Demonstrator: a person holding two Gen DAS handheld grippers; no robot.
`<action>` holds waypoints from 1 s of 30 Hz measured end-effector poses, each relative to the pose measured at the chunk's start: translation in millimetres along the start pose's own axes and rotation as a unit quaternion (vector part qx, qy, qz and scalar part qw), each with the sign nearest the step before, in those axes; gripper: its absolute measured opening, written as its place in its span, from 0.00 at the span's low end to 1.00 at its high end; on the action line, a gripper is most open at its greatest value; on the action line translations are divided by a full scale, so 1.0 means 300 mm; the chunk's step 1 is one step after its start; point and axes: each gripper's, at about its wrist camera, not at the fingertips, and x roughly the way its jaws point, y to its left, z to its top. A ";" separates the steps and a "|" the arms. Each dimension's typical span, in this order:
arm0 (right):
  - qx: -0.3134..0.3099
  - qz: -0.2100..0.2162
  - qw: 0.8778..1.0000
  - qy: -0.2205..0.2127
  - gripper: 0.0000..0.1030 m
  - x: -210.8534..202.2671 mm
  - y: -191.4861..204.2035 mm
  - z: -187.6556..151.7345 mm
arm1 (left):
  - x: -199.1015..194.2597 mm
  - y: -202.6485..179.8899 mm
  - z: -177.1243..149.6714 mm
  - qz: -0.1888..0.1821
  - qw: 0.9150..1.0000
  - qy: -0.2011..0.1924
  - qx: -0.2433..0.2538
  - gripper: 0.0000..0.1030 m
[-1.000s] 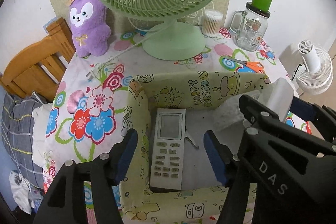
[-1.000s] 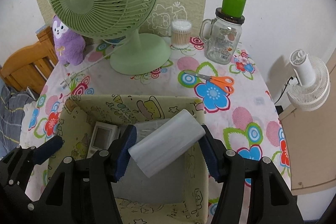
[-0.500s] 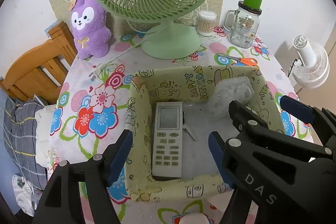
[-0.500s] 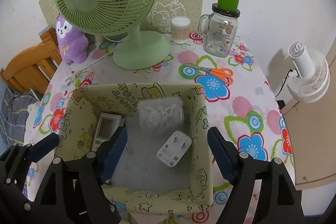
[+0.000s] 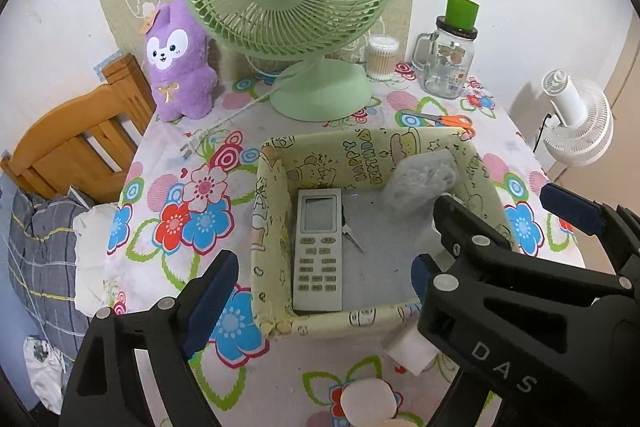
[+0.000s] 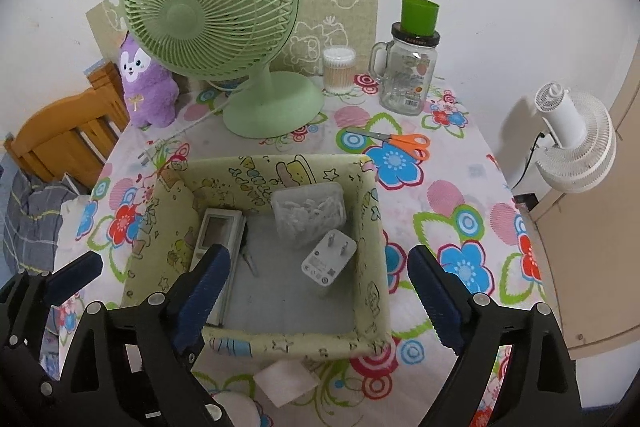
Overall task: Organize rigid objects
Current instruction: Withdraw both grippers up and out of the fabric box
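Two claws, left claw [image 5: 320,279] and right claw [image 6: 316,291], opening empty above the box [image 6: 372,227]: lift clear before seeking the scissors [image 6: 394,141].

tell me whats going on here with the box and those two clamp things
A person is tidying small items into a yellow cartoon-print box on a flowered table. The box already holds a remote control, a clear plastic container and a white plug adapter. The left gripper and right gripper both hang above the box with jaws opening and nothing between them. Orange scissors lie outside the box.
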 end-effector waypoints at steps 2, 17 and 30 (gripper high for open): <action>0.005 -0.012 1.000 0.000 0.93 -0.017 -0.007 -0.010 | -0.015 0.000 -0.010 -0.002 1.000 -0.002 0.000 0.90; 0.027 -0.029 0.999 -0.011 0.93 -0.143 -0.026 -0.081 | -0.124 0.006 -0.068 -0.011 1.000 -0.020 0.006 0.94; 0.036 -0.037 0.998 -0.028 0.93 -0.240 -0.032 -0.150 | -0.199 0.014 -0.142 -0.022 0.999 -0.024 0.004 0.94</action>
